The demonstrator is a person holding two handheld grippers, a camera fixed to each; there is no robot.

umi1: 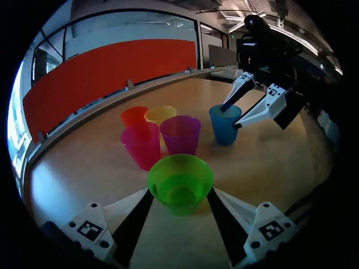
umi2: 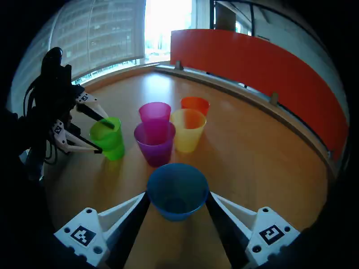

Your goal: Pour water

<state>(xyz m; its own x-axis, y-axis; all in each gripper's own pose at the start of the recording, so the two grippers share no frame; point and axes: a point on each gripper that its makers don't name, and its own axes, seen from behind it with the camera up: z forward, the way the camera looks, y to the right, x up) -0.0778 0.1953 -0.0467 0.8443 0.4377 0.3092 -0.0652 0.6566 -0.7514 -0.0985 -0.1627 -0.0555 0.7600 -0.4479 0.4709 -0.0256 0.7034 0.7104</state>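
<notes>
The wooden tabletop (umi2: pixel 269 179) is carrying six upright cups, so I'm judging pouring not yet begun. The left gripper (umi1: pixel 180 192) is clamping the green cup (umi1: pixel 180 179), and the right gripper (umi2: pixel 177 195) is clamping the blue cup (umi2: pixel 177 186). The purple cup (umi2: pixel 155 145), pink cup (umi2: pixel 155 116), yellow cup (umi2: pixel 187 127) and orange cup (umi2: pixel 195 104) are clustering between them, toward the red-panelled edge. Water inside any? Can't tell.

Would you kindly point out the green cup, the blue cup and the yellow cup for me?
green cup (umi1: pixel 180 202), left gripper view, on its near wall.
blue cup (umi2: pixel 177 193), right gripper view, on its inner wall.
yellow cup (umi2: pixel 188 132), right gripper view, on its side wall.
</notes>
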